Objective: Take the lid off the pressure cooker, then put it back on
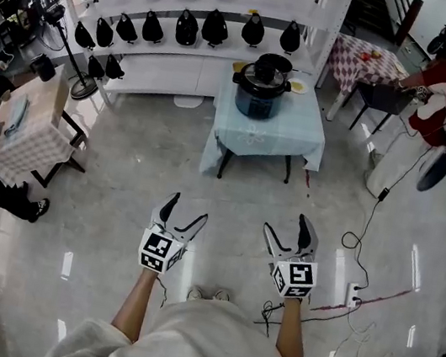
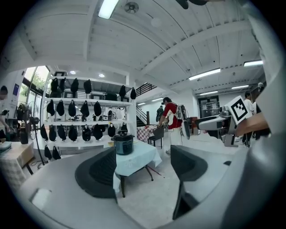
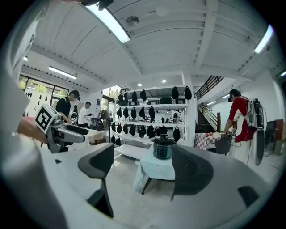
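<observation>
A dark pressure cooker with its black lid on stands on a small table draped in light blue cloth, well ahead of me. It also shows in the left gripper view as the pressure cooker and in the right gripper view as the pressure cooker. My left gripper and right gripper hang side by side over the floor, far short of the table. Both stand open with nothing between their jaws.
White shelves behind the table carry several black objects. A person in red works by a checkered table at the right. Another checkered table with a seated person stands at the left. Cables trail on the floor to my right.
</observation>
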